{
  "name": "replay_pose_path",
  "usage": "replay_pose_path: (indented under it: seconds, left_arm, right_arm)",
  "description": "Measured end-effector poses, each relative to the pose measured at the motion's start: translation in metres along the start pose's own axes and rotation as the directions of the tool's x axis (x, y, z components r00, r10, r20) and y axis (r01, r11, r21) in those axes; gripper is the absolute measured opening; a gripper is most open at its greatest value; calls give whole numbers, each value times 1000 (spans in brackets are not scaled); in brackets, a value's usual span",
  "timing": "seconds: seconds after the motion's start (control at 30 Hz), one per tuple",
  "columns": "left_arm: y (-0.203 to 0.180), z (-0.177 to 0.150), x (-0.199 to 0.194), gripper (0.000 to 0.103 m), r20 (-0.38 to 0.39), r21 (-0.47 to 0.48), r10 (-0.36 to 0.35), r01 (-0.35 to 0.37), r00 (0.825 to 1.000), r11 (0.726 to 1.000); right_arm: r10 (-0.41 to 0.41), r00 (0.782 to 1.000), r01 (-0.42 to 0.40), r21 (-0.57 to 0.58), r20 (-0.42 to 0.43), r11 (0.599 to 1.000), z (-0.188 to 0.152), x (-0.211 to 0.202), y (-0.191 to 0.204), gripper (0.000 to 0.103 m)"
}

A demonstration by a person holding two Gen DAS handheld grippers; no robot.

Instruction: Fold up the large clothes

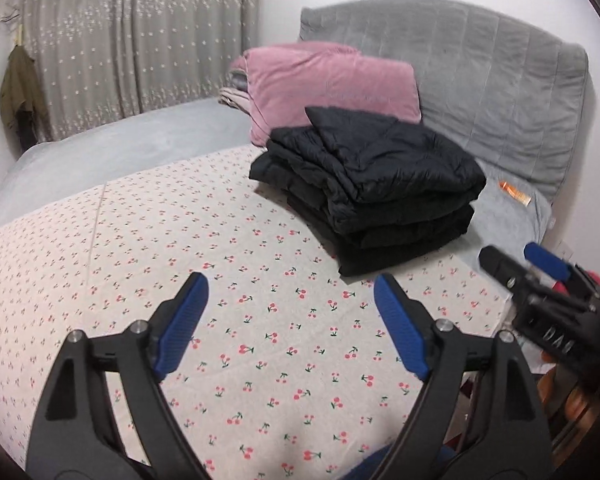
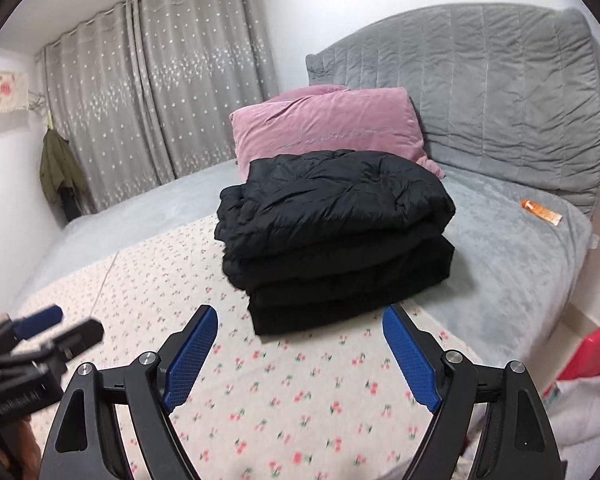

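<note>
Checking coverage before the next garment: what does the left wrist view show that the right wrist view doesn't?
Left wrist only: folded bedding tucked behind the pink pillow.
Right wrist only: a wall hanging at far left and a red object at right.
Both: the folded black clothes stacked on the cherry-print sheet, the grey headboard, the orange tube, the star curtains, and the left gripper and right gripper, both open and empty.

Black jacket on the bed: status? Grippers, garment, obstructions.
Left gripper and right gripper open, empty. Black jacket folded, stacked on the cherry-print sheet. Nothing in the way.
</note>
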State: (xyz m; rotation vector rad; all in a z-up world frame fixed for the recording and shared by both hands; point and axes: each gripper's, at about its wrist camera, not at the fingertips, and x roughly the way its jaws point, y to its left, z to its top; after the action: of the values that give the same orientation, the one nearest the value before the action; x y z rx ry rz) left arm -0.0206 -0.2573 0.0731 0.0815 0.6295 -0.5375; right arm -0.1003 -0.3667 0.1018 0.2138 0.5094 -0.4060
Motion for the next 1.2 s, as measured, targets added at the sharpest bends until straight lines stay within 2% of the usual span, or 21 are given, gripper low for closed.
replay_pose_path:
  seconds: [0.13, 0.23, 0.3, 0.43, 0.57, 0.67, 0.77, 1.03, 1.13, 1.2]
  left_arm:
    - [1, 1, -17, 89, 35, 14, -28, 27, 999, 1000]
    - [4, 2, -21, 89, 43, -3, -83, 83, 996, 997]
    - [6, 3, -21, 90, 54, 0, -93, 93, 994, 996]
    - [13, 2, -15, 95, 66, 14, -77, 76, 995, 997]
    - [17, -6, -8, 96, 58, 19, -78, 77, 995, 997]
    - [15, -13, -1, 96, 46, 27, -64, 63, 997, 998]
    - [10, -19, 10, 97, -6, 32, -76, 76, 997, 997]
    - [4, -25, 17, 102, -34, 46, -63, 65, 997, 997]
    - [4, -26, 18, 102, -33, 55, -59, 61, 998, 997]
    - [5, -26, 18, 102, -33, 53, -58, 60, 998, 997]
  right_arm:
    - [-85, 996, 85, 11, 1, 996, 5, -18, 13, 89]
    - [-162, 987, 163, 68, -11, 984, 10, -24, 15, 90]
    - [-195, 980, 197, 123, -28, 973, 13, -24, 13, 90]
    - [-203, 979, 198, 180, 8, 964, 20, -25, 15, 90]
    - [-208, 974, 197, 114, 92, 974, 7, -27, 22, 92]
    - [-196, 979, 187, 133, 58, 973, -10, -17, 17, 92]
    - [-181, 983, 176, 129, 27, 976, -19, -10, 14, 92]
    - [-237, 972, 235, 98, 6, 967, -27, -4, 12, 93]
    - [-277, 961, 276, 60, 5, 959, -28, -2, 16, 103]
    - [-299, 954, 298, 45, 11, 953, -29, -3, 18, 103]
